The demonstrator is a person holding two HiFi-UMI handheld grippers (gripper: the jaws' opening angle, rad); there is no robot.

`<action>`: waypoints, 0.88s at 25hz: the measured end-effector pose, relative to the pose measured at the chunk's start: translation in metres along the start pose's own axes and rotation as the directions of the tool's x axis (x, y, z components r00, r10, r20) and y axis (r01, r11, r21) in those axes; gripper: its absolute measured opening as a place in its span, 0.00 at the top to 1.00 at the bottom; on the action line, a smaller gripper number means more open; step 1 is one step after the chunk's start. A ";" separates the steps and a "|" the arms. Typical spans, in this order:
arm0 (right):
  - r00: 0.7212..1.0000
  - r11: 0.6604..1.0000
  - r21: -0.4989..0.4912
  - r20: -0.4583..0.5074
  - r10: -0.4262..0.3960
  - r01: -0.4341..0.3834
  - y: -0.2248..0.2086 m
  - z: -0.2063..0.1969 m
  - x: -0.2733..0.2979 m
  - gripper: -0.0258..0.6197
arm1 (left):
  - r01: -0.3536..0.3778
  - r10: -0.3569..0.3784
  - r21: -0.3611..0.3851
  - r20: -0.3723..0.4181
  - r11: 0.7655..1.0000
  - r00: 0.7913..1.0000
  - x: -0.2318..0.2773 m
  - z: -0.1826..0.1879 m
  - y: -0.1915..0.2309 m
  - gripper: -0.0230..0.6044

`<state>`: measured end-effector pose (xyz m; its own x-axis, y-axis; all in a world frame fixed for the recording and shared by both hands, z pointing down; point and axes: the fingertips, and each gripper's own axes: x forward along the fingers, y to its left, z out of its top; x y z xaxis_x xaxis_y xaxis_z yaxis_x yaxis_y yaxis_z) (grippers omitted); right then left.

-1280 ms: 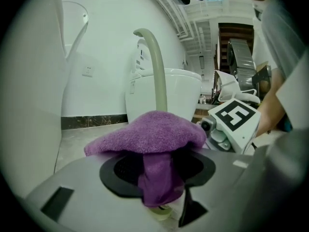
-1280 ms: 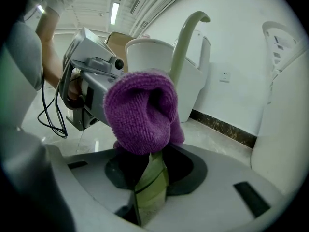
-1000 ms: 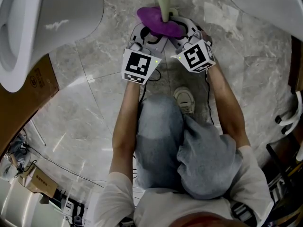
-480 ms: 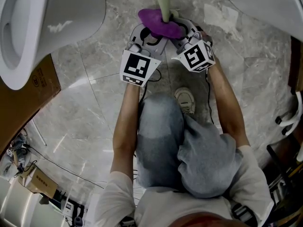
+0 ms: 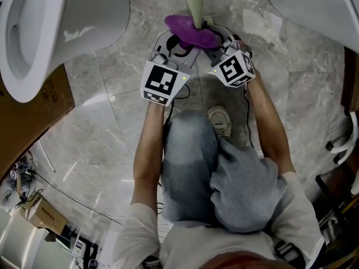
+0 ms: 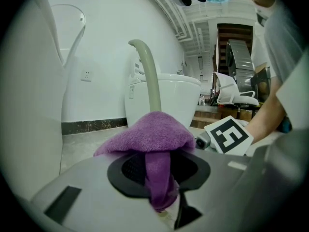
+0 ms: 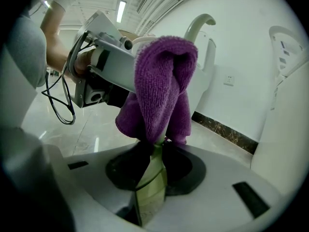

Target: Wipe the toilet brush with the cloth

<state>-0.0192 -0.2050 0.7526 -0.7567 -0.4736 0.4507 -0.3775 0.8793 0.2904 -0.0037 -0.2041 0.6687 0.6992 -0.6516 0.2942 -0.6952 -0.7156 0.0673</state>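
A purple cloth is wrapped around the pale green toilet brush handle. My left gripper is shut on the cloth, and its jaws have just been closing with the fabric pinched between them. The handle rises behind the cloth to a curved top. My right gripper is shut on the handle just below the cloth. The brush head is hidden.
A white toilet stands at the upper left, another white fixture at the upper right. A cardboard box sits at left. The person's shoe rests on the marble floor. A chair frame is at right.
The left gripper with the cloth has crept a little up the handle. The right gripper has kept still on the handle.
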 end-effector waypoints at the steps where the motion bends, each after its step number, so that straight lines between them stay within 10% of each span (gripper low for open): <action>1: 1.000 1.000 0.000 0.000 0.001 -0.001 0.000 0.000 0.000 0.84 | 0.003 -0.003 -0.007 0.006 1.000 1.000 0.000 0.001 0.000 0.78; 12: 0.998 0.998 0.006 0.000 0.068 -0.068 0.008 0.001 -0.001 0.71 | 0.038 -0.022 -0.107 0.144 0.993 0.989 -0.011 0.021 0.002 0.77; 22: 1.000 1.000 -0.012 -0.027 0.015 -0.015 0.002 0.001 0.002 0.84 | 0.044 -0.026 -0.094 0.185 0.995 0.982 -0.023 0.065 0.009 0.77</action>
<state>-0.0220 -0.2040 0.7538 -0.7475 -0.4615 0.4777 -0.3591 0.8858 0.2939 -0.0149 -0.2117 0.6007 0.7356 -0.6682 0.1110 -0.6766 -0.7167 0.1693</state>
